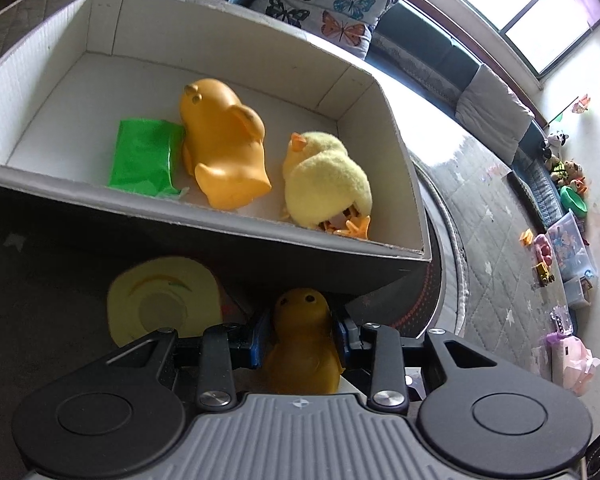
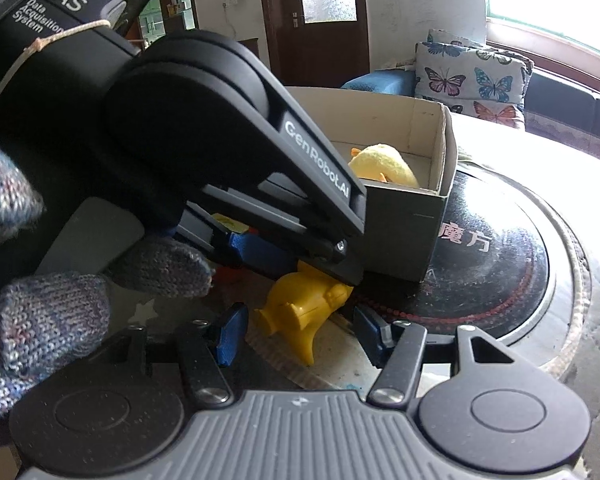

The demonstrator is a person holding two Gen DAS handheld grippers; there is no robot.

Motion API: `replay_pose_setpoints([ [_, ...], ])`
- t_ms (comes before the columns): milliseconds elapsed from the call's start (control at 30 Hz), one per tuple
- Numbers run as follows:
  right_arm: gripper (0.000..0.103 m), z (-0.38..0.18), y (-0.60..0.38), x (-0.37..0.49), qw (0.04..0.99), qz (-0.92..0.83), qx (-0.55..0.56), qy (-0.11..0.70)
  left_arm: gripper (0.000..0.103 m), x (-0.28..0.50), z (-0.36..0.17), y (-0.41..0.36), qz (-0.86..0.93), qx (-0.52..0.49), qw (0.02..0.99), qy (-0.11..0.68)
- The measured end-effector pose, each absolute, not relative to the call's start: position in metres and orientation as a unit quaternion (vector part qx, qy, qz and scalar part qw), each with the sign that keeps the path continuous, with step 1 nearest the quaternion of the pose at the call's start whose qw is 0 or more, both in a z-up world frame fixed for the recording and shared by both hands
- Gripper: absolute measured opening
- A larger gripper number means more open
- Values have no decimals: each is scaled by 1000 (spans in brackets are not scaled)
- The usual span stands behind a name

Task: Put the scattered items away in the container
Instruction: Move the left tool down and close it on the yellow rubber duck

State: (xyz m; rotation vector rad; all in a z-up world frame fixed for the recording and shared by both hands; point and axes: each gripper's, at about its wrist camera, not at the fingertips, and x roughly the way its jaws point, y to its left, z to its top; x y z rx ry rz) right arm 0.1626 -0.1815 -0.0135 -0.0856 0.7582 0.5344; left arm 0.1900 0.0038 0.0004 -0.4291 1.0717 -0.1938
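My left gripper [image 1: 300, 338] is shut on a small yellow rubber duck [image 1: 302, 344], held just in front of the near wall of a cardboard box [image 1: 204, 216]. Inside the box lie a large orange duck [image 1: 224, 148], a plush yellow chick [image 1: 324, 180] and a green packet [image 1: 144, 158]. In the right wrist view the left gripper's arm [image 2: 236, 152] crosses the frame, clamping the same duck [image 2: 300, 304]. My right gripper [image 2: 300, 334] is open, its blue pads either side of the duck's tail, not touching. The box [image 2: 404, 232] and chick [image 2: 382, 164] show behind.
A pale yellow round lid or plate [image 1: 164, 300] lies on the dark table left of the held duck. The box stands on a round black table [image 2: 500, 264]. A butterfly cushion [image 1: 324, 4] and sofa are behind. Toys and bins [image 1: 560, 248] sit on the floor right.
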Motion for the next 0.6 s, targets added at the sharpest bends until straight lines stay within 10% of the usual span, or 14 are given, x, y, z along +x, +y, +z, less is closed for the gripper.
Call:
replay_pose_setpoints([
  [600,58,6,-178,143,900,289,-56,322,34,167,27,14,-113,-206,853,465],
])
